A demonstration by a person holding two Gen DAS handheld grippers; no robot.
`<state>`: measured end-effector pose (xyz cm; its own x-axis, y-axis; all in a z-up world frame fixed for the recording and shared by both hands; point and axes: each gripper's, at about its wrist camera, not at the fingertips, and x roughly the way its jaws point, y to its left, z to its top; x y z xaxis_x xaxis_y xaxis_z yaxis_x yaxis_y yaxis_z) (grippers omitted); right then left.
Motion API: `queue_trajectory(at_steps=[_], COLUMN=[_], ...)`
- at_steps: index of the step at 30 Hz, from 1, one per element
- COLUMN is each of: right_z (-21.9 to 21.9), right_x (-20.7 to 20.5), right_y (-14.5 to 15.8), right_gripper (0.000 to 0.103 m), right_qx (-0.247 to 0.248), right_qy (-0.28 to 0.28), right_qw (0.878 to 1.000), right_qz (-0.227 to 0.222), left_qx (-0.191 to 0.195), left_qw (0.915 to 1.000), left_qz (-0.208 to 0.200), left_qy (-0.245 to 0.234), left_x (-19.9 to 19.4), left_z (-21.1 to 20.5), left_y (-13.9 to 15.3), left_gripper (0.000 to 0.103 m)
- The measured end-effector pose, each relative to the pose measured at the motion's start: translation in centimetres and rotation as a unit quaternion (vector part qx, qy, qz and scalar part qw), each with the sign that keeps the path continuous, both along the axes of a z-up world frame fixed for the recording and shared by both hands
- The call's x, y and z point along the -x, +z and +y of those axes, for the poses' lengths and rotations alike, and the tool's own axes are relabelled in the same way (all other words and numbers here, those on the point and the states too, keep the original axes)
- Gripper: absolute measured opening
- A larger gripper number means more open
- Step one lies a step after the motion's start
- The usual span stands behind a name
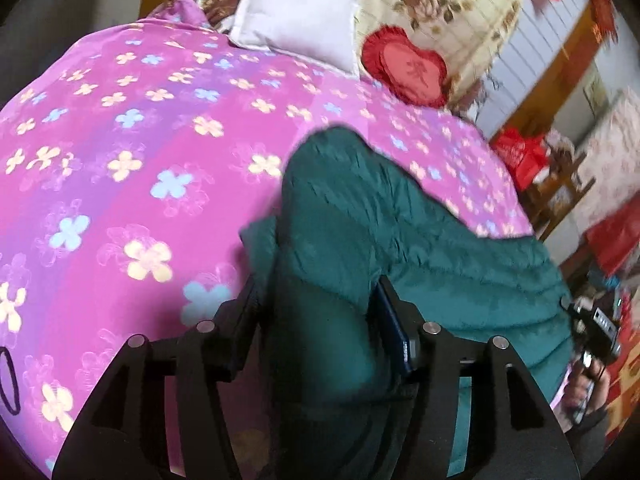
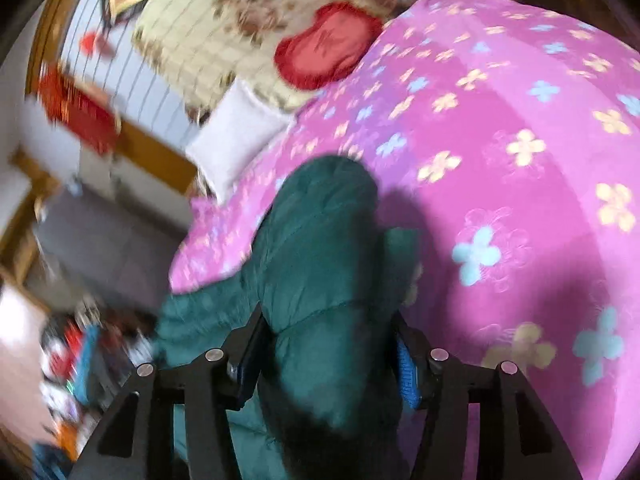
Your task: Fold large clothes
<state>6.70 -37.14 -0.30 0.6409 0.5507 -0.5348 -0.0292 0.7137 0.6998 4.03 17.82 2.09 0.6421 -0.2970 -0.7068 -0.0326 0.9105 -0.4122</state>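
Green quilted jacket lies on the bed's pink flowered cover, near the bed's edge, with its long axis running away from both cameras toward the white pillow and the red heart cushion. Left gripper and right gripper each have a thick fold of the jacket between the jaws, which stand at medium width; whether the pads press on the padding cannot be told. Both hands are equally near the jacket's near end. Judged next: carry that end along the long axis, toward the pillow.
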Motion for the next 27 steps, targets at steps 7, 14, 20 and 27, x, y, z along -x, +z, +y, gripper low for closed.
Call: queue_trajectory(at_steps=[7,14,20,27], right_z=[0.8,8.6,7.9,6.2], right_x=[1.7,-2.8,-4.4,-2.9], right_y=[5.6,3.5,0.2,1.8], right_gripper=[0.072,0.079,0.085,0.097], right_qx=[0.114,0.231,0.237,0.160], right_qy=[-0.117,-0.011,0.005,-0.030], right_qw=[0.982,0.972,0.971,0.987], right_qz=[-0.092,-0.039,0.010,-0.002], left_qx=[-0.041,-0.079,-0.122,-0.153], left_qw=[0.9916,0.9954,0.9917,0.9868], left_qz=[-0.095,-0.054,0.033,-0.053], left_qy=[0.077,-0.002,0.026,0.014], left_x=[0.4,-4.1,-6.3,-1.8], left_z=[1.1,-5.2,-5.9,-7.2], left_y=[5.0,3.7,-0.5,3.4], left_gripper=[0.063,0.064,0.064,0.064])
